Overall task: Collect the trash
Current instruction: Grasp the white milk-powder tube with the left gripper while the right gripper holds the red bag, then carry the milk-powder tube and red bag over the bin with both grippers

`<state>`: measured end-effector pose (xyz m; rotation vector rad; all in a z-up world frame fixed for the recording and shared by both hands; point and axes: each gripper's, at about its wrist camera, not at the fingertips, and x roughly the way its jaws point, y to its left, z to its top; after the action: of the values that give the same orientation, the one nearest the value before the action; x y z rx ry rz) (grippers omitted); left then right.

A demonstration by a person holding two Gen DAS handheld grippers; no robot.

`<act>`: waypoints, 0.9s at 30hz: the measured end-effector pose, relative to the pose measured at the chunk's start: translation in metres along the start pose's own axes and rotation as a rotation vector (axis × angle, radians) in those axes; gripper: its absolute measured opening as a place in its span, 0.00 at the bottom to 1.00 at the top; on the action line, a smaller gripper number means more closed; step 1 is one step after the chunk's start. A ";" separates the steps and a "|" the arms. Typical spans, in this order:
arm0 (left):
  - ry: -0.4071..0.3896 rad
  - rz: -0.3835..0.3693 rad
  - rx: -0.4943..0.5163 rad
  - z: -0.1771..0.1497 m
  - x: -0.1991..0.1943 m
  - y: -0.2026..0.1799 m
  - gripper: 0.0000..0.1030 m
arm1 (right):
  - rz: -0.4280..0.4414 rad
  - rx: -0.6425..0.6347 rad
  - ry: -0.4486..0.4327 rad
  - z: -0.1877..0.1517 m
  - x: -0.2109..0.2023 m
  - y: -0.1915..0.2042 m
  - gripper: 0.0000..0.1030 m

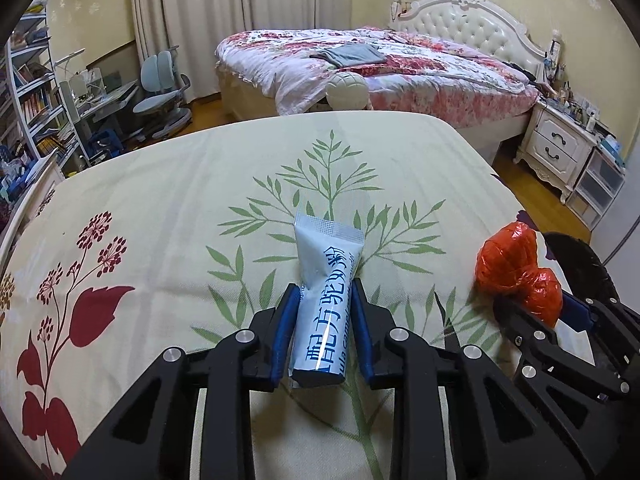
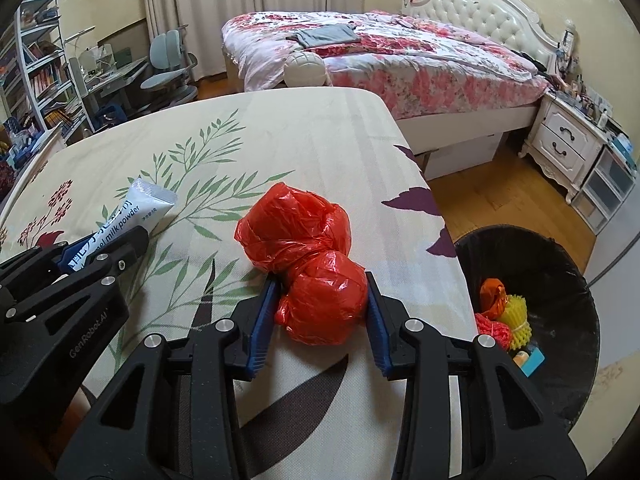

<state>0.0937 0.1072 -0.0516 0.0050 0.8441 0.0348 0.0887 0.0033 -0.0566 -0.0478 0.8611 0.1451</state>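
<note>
Left gripper (image 1: 325,300) fingers pinch a "milk powder" sachet (image 1: 326,300); right gripper (image 2: 322,292) fingers clamp a red bag (image 2: 308,256).

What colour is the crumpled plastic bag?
Red-orange plastic bag, clearest in the right wrist view.

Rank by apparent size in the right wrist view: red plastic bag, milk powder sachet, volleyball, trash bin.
1. trash bin, partly cut off
2. red plastic bag
3. milk powder sachet, partly hidden by the left hand-held gripper
4. volleyball, though distance shrinks it
</note>
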 end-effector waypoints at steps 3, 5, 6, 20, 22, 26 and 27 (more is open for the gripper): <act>-0.006 -0.001 -0.007 -0.005 -0.006 0.000 0.28 | 0.003 -0.002 -0.004 -0.006 -0.007 0.000 0.39; -0.012 -0.001 -0.010 -0.009 -0.011 0.000 0.28 | 0.004 -0.001 -0.008 -0.011 -0.012 -0.001 0.39; -0.015 -0.002 -0.013 -0.011 -0.013 -0.001 0.28 | 0.004 -0.001 -0.009 -0.012 -0.014 -0.002 0.39; -0.075 -0.042 0.004 -0.025 -0.046 -0.027 0.28 | -0.017 0.043 -0.087 -0.030 -0.061 -0.029 0.39; -0.087 -0.050 0.009 -0.025 -0.051 -0.032 0.28 | -0.028 0.056 -0.099 -0.033 -0.068 -0.037 0.39; -0.113 -0.069 0.017 -0.022 -0.059 -0.044 0.28 | -0.053 0.088 -0.123 -0.036 -0.079 -0.056 0.39; -0.120 -0.074 0.020 -0.022 -0.061 -0.047 0.28 | -0.062 0.098 -0.130 -0.037 -0.083 -0.062 0.39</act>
<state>0.0376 0.0584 -0.0215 -0.0052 0.7243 -0.0436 0.0168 -0.0706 -0.0192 0.0260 0.7347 0.0475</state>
